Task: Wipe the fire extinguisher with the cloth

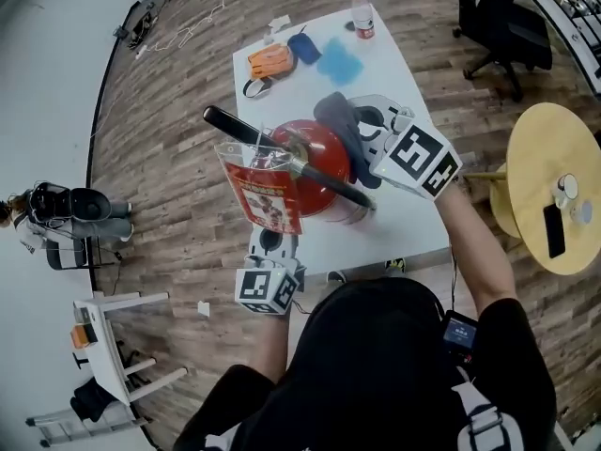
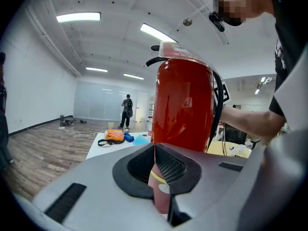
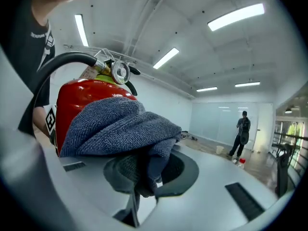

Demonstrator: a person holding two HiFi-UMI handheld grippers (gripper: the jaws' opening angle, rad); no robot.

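A red fire extinguisher stands on the white table, with a black hose across its top. A red-and-white tag in a clear sleeve hangs from it towards me. My left gripper is below the tag and is shut on its lower edge, with the extinguisher body just ahead. My right gripper is shut on a grey-blue cloth, which lies bunched against the extinguisher's upper right side. In the right gripper view the cloth covers the red body below the pressure gauge.
At the table's far end lie an orange item, a dark blue object, a light blue cloth and a bottle. A round yellow table stands at the right, a black chair beyond it. A person stands far off.
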